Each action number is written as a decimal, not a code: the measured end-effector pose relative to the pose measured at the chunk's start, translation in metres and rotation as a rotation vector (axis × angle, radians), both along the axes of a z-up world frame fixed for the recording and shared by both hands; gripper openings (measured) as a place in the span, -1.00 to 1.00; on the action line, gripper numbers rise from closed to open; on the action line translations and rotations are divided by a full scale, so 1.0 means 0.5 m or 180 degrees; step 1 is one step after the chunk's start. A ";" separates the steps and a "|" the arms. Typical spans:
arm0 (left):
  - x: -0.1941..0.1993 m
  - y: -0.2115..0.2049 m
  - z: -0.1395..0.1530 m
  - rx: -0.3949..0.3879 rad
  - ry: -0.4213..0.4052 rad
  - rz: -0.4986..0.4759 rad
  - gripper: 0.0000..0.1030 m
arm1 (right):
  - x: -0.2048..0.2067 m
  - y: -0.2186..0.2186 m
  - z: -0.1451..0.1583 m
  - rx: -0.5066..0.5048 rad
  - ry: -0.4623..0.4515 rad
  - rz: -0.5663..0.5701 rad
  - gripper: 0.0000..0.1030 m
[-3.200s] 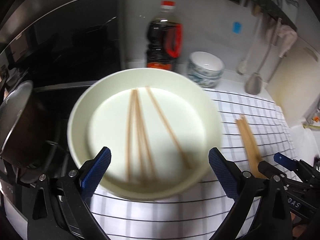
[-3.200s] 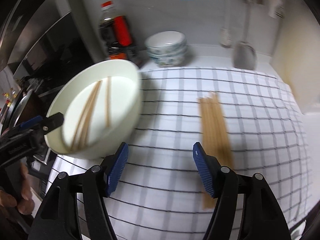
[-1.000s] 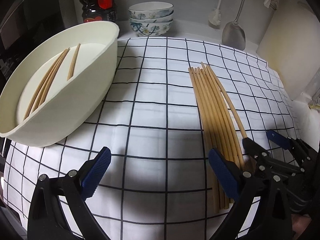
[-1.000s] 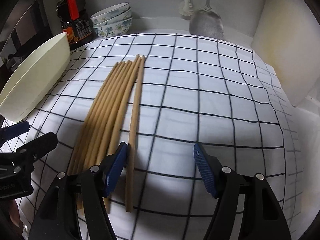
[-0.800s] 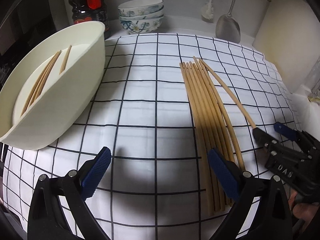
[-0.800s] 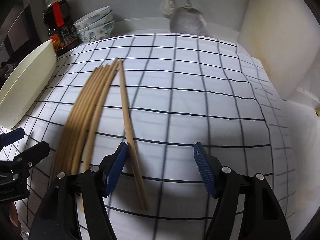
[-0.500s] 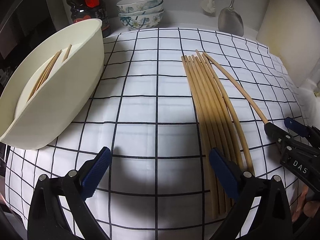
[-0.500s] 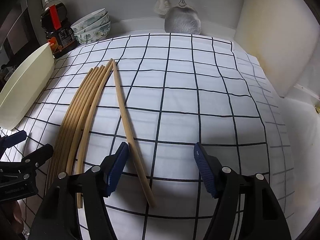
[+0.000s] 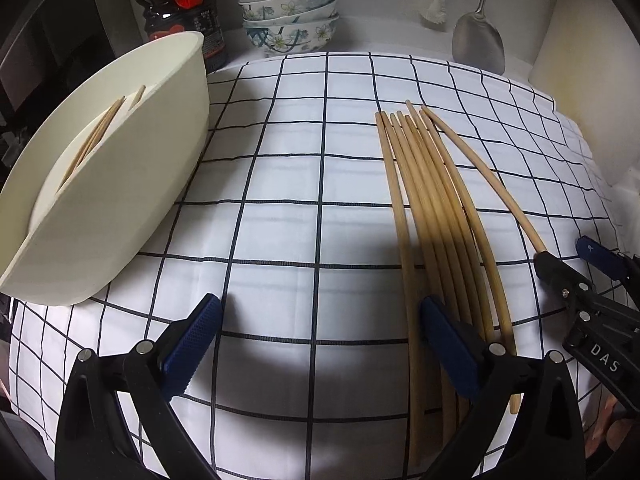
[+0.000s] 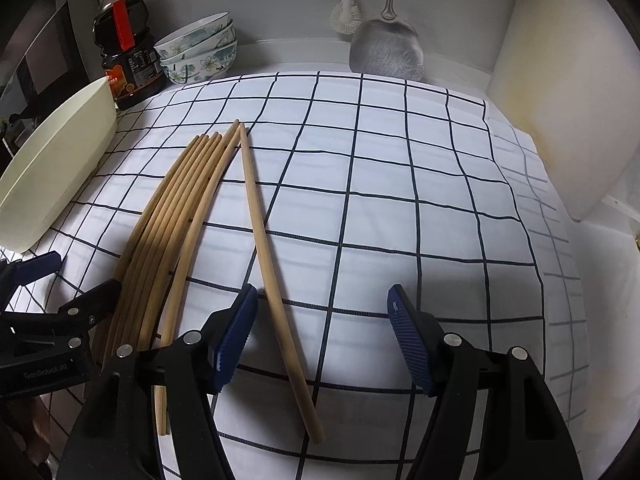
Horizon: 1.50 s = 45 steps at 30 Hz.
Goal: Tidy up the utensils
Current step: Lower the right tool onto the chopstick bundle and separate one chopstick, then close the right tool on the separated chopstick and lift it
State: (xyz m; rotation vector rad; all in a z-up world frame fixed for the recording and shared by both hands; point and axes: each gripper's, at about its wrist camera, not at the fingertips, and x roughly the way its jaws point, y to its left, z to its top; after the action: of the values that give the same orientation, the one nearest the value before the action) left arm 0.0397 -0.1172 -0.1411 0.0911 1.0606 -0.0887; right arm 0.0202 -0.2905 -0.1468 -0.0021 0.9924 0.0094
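Both my grippers, left gripper [image 9: 320, 344] and right gripper [image 10: 322, 334], hang spread and empty. One chopstick [image 10: 272, 264] has swung away from the bundle [image 10: 168, 232] mid-cloth [image 10: 400, 200], so I can pinch it alone for the bowl [image 9: 120, 200] at the cloth's left edge.

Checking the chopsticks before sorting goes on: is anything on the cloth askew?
Yes. One chopstick has splayed away from the bundle of chopsticks on the checked cloth; its near end angles off between the open fingers of the right tool.
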 end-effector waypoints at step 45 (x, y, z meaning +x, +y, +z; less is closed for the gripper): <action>-0.076 0.033 0.210 -0.0388 -0.0306 -0.0198 -0.87 | -0.037 0.033 0.124 0.0659 -0.0151 0.0458 -0.88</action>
State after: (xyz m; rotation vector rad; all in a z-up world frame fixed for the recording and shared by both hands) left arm 0.0017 -0.1005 -0.0363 0.0179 0.9543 -0.2032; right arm 0.0015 -0.2742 -0.0851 0.1157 0.9384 0.2429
